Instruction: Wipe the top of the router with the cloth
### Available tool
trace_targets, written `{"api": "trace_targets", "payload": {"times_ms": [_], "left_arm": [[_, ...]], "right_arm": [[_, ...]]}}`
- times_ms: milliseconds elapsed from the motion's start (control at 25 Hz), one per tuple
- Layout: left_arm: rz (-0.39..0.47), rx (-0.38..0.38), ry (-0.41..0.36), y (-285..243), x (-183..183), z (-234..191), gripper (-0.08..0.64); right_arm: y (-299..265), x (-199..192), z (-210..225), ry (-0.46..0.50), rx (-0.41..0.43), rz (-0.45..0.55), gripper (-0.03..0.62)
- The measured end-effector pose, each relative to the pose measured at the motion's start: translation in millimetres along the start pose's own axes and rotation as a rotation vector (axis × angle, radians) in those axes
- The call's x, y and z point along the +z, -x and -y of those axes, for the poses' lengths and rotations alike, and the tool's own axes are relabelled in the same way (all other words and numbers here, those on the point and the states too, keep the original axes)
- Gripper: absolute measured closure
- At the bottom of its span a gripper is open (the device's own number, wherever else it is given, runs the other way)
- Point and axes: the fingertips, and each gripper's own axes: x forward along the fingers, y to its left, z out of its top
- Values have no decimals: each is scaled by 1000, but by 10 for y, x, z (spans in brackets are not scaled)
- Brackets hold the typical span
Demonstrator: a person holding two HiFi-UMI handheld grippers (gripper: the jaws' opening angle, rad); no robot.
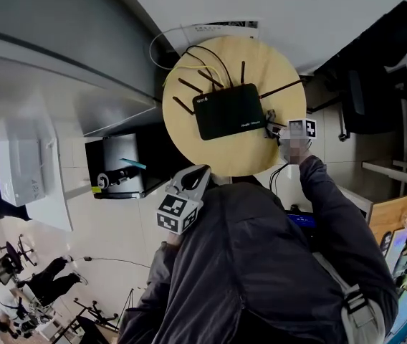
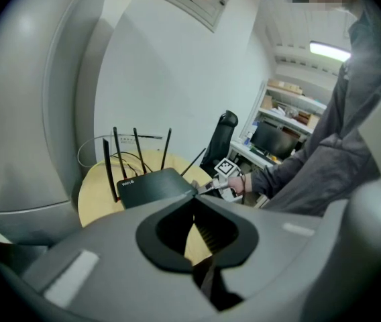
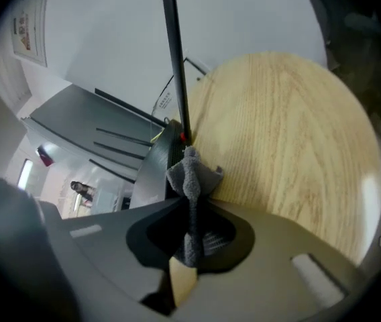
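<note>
A black router (image 1: 228, 111) with several thin antennas lies on the round wooden table (image 1: 189, 145). My right gripper (image 1: 271, 120) is at the router's right edge, shut on a small grey cloth (image 3: 190, 180). In the right gripper view the cloth bunches out past the fingertips and touches the router (image 3: 157, 163) at the base of an upright antenna (image 3: 176, 59). My left gripper (image 1: 189, 185) hangs off the table's near edge, close to my body, shut with nothing in it. From the left gripper view the router (image 2: 153, 185) sits ahead of the left gripper (image 2: 194, 200).
Cables (image 1: 168, 45) loop behind the router towards a wall socket strip (image 1: 221, 29). A black office chair (image 1: 375, 70) stands to the right, a grey cabinet (image 1: 60, 41) to the left. A shelf unit (image 1: 121, 167) sits under the table's left side. People stand far off at lower left.
</note>
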Motion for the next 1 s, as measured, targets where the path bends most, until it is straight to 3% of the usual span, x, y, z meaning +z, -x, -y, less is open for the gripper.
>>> {"api": "trace_targets", "payload": {"times_ms": [120,200,320,480,720,1000], "left_arm": [[5,-35,-26,31,6,-5,560],[8,-62,-45,49,2,-22,560],[15,-108,-68,71,-24,-46,560],[21,-182,-84,67,-55,-35,560],[27,-272,-130,66,-85,-1,560],[61,-296,-176,147,-19,-3,560]], "right_arm": [[84,-70,-48,13,-98,114,565],[129,-224,-183,91,-147,130,565],[194,-516,-611,278,-161,115,565],[328,-827,-1522,552,-86,110,565],[598,-909,-2707,970,-73,183,565],[673,-890,-3171,1070,-99,234,566]]}}
